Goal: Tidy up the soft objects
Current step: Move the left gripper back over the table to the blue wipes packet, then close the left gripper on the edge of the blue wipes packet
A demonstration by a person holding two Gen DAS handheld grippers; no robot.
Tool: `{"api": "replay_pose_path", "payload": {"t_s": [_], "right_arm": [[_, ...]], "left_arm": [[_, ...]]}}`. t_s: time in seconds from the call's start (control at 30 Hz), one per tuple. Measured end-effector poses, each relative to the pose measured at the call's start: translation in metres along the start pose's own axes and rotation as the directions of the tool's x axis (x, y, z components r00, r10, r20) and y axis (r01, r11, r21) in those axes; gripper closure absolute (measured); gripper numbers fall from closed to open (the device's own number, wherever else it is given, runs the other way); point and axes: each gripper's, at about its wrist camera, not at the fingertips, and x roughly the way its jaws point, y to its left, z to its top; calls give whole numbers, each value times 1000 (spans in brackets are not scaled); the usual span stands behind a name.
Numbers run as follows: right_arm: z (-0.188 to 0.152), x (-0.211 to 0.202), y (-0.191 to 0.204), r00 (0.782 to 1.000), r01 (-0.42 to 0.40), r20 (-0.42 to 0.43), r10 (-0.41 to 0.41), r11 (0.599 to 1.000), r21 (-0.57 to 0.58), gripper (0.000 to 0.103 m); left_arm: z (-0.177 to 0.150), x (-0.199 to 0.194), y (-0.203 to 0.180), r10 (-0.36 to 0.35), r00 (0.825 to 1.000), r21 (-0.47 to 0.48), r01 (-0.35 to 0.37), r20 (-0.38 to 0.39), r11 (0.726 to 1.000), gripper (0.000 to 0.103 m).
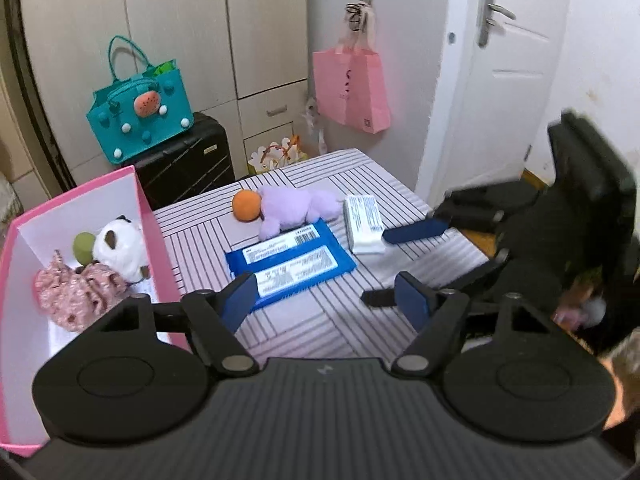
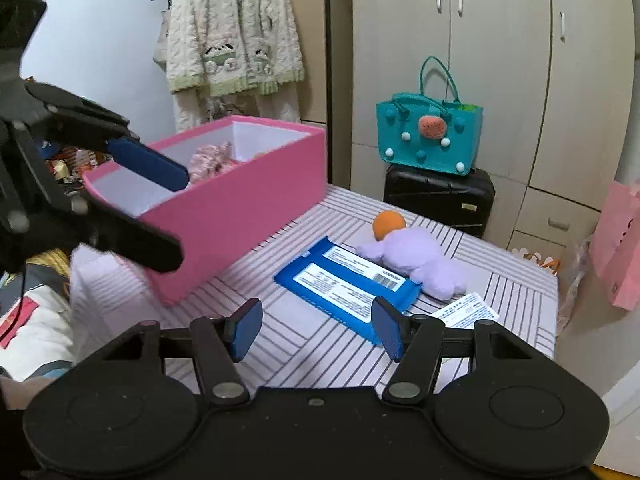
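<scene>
Both the left gripper [image 1: 326, 298] and right gripper [image 2: 316, 332] hover with jaws spread and empty; the purple plush [image 2: 416, 262] lies on the striped worktop [image 2: 280, 344] beside the blue pack [image 2: 344, 290], best pinched mid-body for the pink box [image 2: 240, 204].

The striped worktop [image 1: 320, 320] carries a pink box [image 1: 156, 216] at left, a blue packet [image 1: 290, 264], a purple plush [image 1: 292, 210] and a white packet [image 1: 364, 224] farther right.
</scene>
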Motion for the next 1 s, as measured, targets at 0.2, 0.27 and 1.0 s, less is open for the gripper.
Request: {"api": "replay_pose_path", "payload": {"t_s": [0.2,0.27,1.0], "right_arm": [[-9,41,-15,1000,18,-1,-18,1000,6,37],[-11,51,-20,1000,20,-1,-20,1000,4,37],[-19,99,-53,991,22,-131,-13,997,68,34]], "left_arm": [[16,46,13,64,997,-90,-66,-32,994,35],[19,59,18,76,996,-122,-80,-42,989,36],[-6,151,52,161,972,-320,-209,-171,924,45]]}}
